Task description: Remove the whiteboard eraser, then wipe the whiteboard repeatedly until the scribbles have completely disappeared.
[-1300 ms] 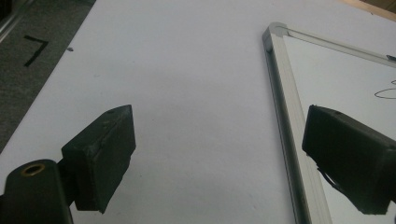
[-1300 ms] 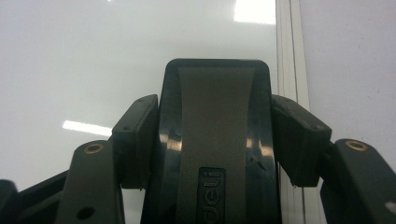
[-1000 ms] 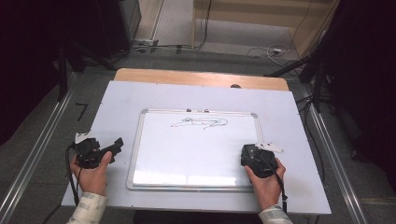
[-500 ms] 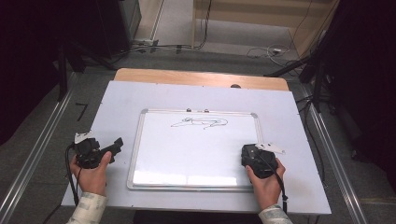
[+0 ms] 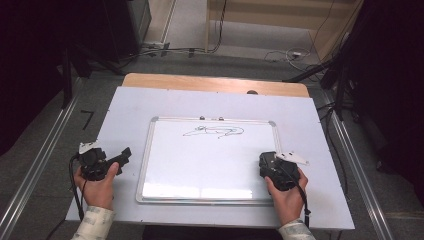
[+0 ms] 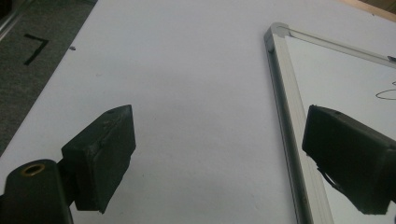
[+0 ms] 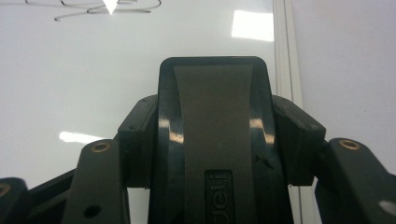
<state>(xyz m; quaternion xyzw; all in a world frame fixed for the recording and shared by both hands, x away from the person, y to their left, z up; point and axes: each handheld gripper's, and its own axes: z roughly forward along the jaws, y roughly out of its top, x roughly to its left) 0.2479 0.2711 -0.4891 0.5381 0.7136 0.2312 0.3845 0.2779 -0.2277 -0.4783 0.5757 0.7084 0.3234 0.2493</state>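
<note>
A whiteboard [image 5: 210, 165] with a silver frame lies flat in the middle of the white table [image 5: 310, 125]. A black scribble [image 5: 215, 132] runs near its top edge. My left gripper [image 5: 122, 156] rests on the table just left of the board, open with nothing between its jaws; in the left gripper view [image 6: 219, 149] the board's frame [image 6: 285, 116] passes between them. My right gripper [image 5: 267, 162] sits over the board's lower right corner, shut on a black eraser [image 7: 212, 140] that stands upright between its fingers [image 7: 135, 140]. The scribble [image 7: 107, 9] lies ahead of it.
The table's far wooden edge [image 5: 215, 82] borders a grey floor with cables [image 5: 280, 52]. Metal rails [image 5: 40, 165] run along both sides of the table. Two small magnets or clips [image 5: 211, 118] sit on the board's top frame.
</note>
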